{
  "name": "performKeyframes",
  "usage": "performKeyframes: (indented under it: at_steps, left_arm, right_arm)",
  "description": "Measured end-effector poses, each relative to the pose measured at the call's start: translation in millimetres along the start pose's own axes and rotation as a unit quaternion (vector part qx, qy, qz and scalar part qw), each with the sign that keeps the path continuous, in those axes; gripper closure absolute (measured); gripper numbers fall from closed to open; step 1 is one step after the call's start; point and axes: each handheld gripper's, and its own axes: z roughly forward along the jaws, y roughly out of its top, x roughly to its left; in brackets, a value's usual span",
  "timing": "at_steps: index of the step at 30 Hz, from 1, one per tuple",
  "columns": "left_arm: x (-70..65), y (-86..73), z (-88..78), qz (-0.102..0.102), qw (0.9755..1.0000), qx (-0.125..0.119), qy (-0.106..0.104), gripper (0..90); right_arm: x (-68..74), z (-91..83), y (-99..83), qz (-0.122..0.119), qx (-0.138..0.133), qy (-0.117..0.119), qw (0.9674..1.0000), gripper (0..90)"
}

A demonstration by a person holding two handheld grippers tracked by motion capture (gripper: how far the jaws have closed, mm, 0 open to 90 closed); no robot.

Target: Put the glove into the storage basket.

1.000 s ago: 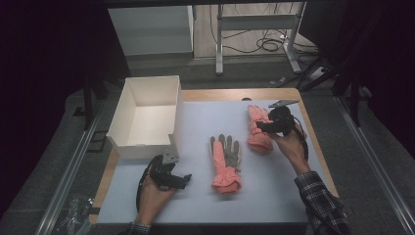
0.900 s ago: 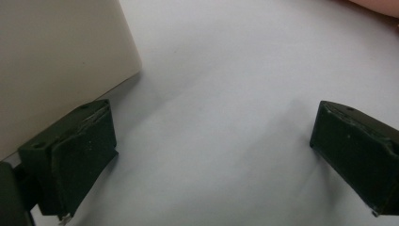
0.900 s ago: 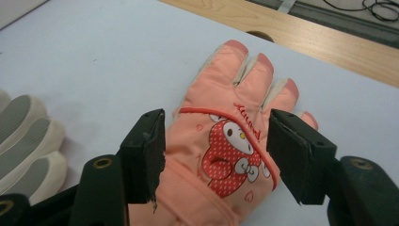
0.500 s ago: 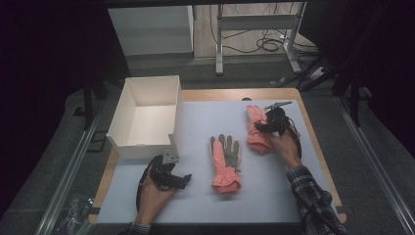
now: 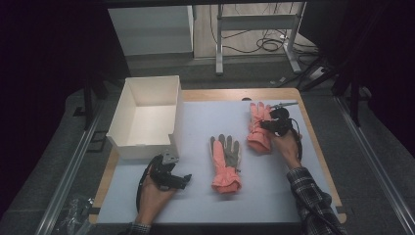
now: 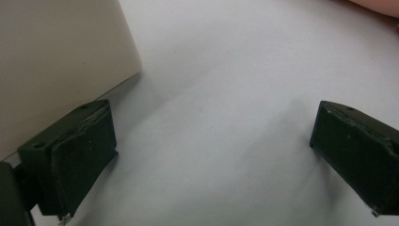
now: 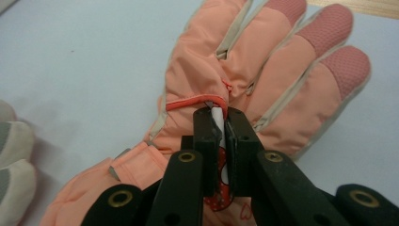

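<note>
A pink glove (image 5: 258, 128) lies back-up at the table's right, fingers pointing away; the right gripper view shows it close up (image 7: 277, 61). My right gripper (image 5: 268, 125) sits low over it. Its jaws have just been closing, and my right gripper (image 7: 219, 113) now pinches a small white, red-dotted tag (image 7: 218, 169) on the glove's back. A second pink glove with a grey palm (image 5: 225, 161) lies mid-table, and its fingertips (image 7: 11, 141) show at the left of that view. My left gripper (image 5: 183, 180) rests near the front left, and my left gripper (image 6: 211, 155) stands open over bare mat.
An open white box (image 5: 147, 117) stands at the back left, with its wall (image 6: 56, 61) just beside the left jaw. A pale blue mat (image 5: 195, 117) covers the wooden table. Dark floor and metal frames surround the table.
The right hand has come down and a little left onto the far glove, and its jaws have closed on the glove's tag. The left hand has not moved.
</note>
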Motion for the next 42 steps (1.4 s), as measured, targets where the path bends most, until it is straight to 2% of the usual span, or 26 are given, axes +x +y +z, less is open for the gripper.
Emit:
performKeyframes:
  at_steps: [10,13,16,17,23,29,30,31,33,35,36,38,39,40,41,42]
  left_arm:
    - [-0.1,0.0,0.0,0.0,1.0,0.0,0.0,0.9]
    - [-0.1,0.0,0.0,0.0,1.0,0.0,0.0,0.9]
    - [-0.2,0.0,0.0,0.0,1.0,0.0,0.0,0.9]
    - [-0.2,0.0,0.0,0.0,1.0,0.0,0.0,0.8]
    - [-0.2,0.0,0.0,0.0,1.0,0.0,0.001,0.9]
    - [-0.2,0.0,0.0,0.001,1.0,0.0,0.001,0.9]
    - [-0.1,0.0,0.1,0.001,1.0,-0.001,0.001,0.9]
    - [-0.2,0.0,0.2,0.0,1.0,-0.002,0.001,0.9]
    - [-0.2,0.0,0.2,0.0,1.0,-0.002,0.001,0.9]
    - [-0.1,0.0,0.1,0.0,1.0,-0.001,0.001,0.9]
    - [-0.1,0.0,0.1,0.0,1.0,-0.001,0.001,0.9]
    - [-0.1,0.0,0.1,0.0,1.0,-0.001,0.001,0.9]
    - [-0.1,0.0,0.1,0.0,1.0,-0.001,0.001,0.9]
    - [-0.1,0.1,0.1,0.0,1.0,-0.001,0.001,0.9]
    - [-0.1,0.0,0.1,0.0,1.0,-0.001,0.001,0.9]
    - [-0.1,0.0,0.1,0.0,1.0,-0.001,0.001,0.9]
  right_arm:
    - [5.7,-30.0,1.7,0.001,-0.024,0.033,0.9992,85.0]
    - [13.9,-45.4,3.7,-0.002,-0.032,0.048,0.9983,85.0]
    - [18.0,-51.6,4.6,-0.006,-0.035,0.054,0.9979,85.0]
    - [23.7,-59.2,5.4,-0.007,-0.038,0.063,0.9973,85.0]
    - [38.2,-74.8,5.4,-0.02,-0.04,0.08,0.9958,85.1]
    - [64.5,-93.3,0.9,-0.036,-0.043,0.106,0.9928,85.1]
    - [75.5,-98.6,-0.9,-0.043,-0.043,0.116,0.9914,85.1]
    - [80.3,-100.6,-1.7,-0.044,-0.042,0.121,0.9908,85.0]
    - [83.8,-101.9,-2.4,-0.044,-0.041,0.126,0.9902,85.1]
    - [98.3,-104.6,-5.3,-0.048,-0.04,0.14,0.9882,85.1]
    - [98.3,-104.6,-5.3,-0.048,-0.04,0.14,0.9882,85.1]
    - [107.2,-104.5,-7.3,-0.05,-0.038,0.151,0.9865,85.0]
    - [116.8,-102.7,-10.0,-0.053,-0.034,0.161,0.985,85.0]
    - [116.8,-102.7,-10.0,-0.053,-0.034,0.161,0.985,85.0]
    - [126.5,-99.7,-13.3,-0.058,-0.027,0.168,0.9838,85.0]
    - [126.5,-99.7,-13.3,-0.058,-0.027,0.168,0.9838,85.0]
